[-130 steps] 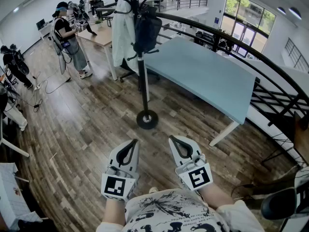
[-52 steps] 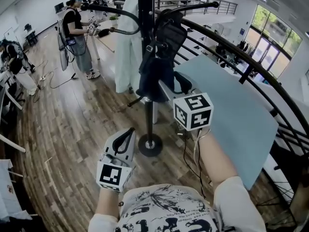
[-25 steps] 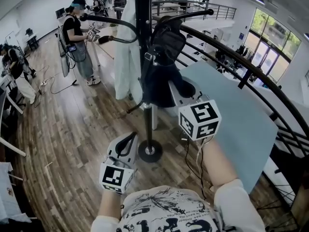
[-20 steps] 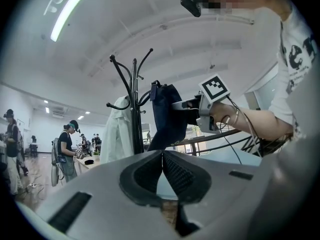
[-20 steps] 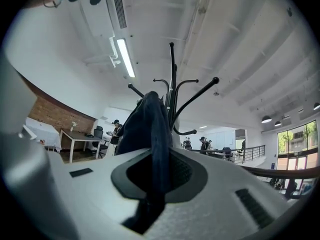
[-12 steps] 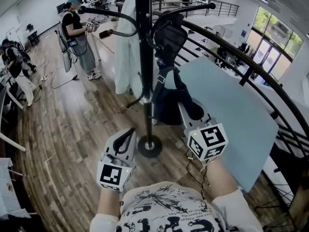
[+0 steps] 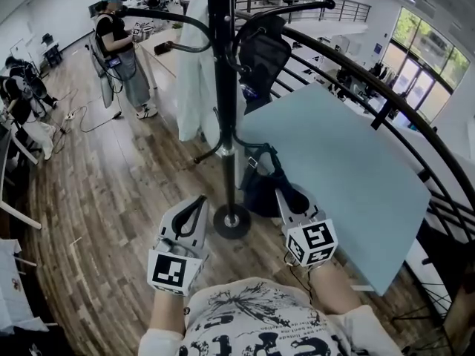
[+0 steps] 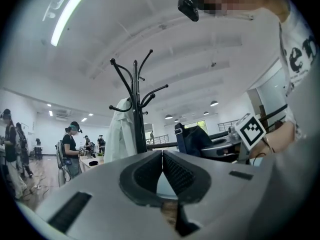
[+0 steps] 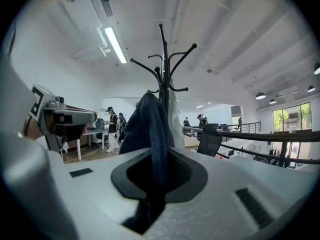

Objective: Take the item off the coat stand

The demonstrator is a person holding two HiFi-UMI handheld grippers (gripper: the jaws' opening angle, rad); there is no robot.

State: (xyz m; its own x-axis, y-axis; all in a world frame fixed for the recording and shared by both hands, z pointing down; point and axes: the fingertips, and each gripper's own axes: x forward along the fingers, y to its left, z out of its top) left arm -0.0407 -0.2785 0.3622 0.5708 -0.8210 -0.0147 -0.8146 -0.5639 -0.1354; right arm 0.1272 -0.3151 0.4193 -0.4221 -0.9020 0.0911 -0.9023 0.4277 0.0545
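Note:
The black coat stand (image 7: 223, 87) rises ahead of me, and a white coat (image 7: 194, 65) hangs on its far side. A dark navy bag (image 7: 261, 185) hangs low beside the pole, clear of the hooks. My right gripper (image 7: 284, 195) is shut on the bag's fabric (image 9: 146, 124), which runs down between the jaws. In the left gripper view the bag (image 8: 193, 139) shows next to the right gripper, apart from the stand (image 8: 136, 109). My left gripper (image 7: 194, 208) is low, left of the stand's base, shut and empty, with the pads meeting at the tips (image 8: 162, 152).
A light blue table (image 7: 356, 169) stands right of the stand, with a black railing (image 7: 386, 99) behind it. A black office chair (image 7: 261, 54) shows just beyond the pole. The round base (image 7: 231, 221) sits on wooden floor. People stand at the far left (image 7: 117, 43).
My right gripper has come down and toward me with the bag, from up against the stand to low beside the pole. The left gripper has stayed put.

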